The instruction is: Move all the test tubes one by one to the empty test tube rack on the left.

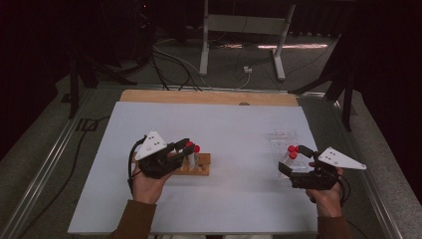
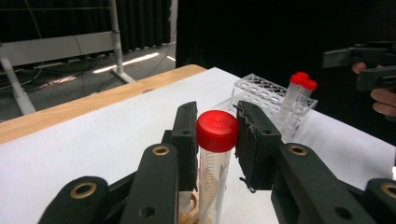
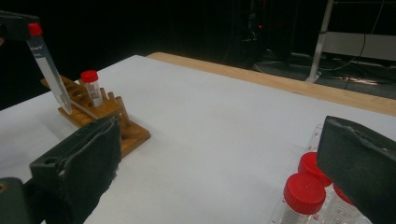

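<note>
On the white table (image 1: 219,129), edged behind by a wooden strip (image 1: 209,97) before a dark room, the left gripper (image 2: 215,135) pinches a red-capped tube (image 2: 215,154) above the wooden rack (image 1: 196,168), while the right gripper (image 1: 294,164), jaws spread, hovers at 2 capped tubes (image 3: 306,196) well right of that rack.

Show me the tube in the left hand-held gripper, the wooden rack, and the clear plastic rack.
Held tube (image 2: 217,130): left gripper view, on its red cap.
Wooden rack (image 3: 133,133): right gripper view, on its base.
Clear plastic rack (image 2: 261,86): left gripper view, on its top grid.
</note>
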Tool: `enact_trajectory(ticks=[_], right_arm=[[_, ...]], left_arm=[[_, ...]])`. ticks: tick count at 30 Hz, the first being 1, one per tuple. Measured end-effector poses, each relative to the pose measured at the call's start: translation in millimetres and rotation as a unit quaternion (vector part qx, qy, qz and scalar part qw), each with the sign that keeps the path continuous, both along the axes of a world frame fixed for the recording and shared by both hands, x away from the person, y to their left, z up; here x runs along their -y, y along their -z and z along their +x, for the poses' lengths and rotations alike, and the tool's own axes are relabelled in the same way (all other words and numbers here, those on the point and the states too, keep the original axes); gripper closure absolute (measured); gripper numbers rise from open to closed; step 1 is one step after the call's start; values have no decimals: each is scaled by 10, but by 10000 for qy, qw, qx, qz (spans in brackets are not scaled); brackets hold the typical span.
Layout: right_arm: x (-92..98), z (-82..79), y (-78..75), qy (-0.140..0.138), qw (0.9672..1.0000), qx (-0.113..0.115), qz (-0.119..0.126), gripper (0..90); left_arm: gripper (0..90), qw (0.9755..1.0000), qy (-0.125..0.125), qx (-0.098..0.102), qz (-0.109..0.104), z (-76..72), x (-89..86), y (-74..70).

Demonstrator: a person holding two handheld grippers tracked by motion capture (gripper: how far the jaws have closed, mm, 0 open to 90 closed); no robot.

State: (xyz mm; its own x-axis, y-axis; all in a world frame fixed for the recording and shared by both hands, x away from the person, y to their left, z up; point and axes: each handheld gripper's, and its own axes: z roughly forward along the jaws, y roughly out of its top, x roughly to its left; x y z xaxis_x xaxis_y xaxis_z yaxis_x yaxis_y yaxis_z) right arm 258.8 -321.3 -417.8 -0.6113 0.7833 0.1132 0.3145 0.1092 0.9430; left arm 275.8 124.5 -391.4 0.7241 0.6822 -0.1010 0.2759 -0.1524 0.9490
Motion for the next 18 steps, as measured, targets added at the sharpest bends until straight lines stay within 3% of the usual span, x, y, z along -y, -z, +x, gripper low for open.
enact_trajectory(ticks=[18], right_arm=[[5, 0, 4, -12, 10000, -7, 11, 1]], left_arm=[[715, 9993, -358, 43, -126, 179, -113, 14]])
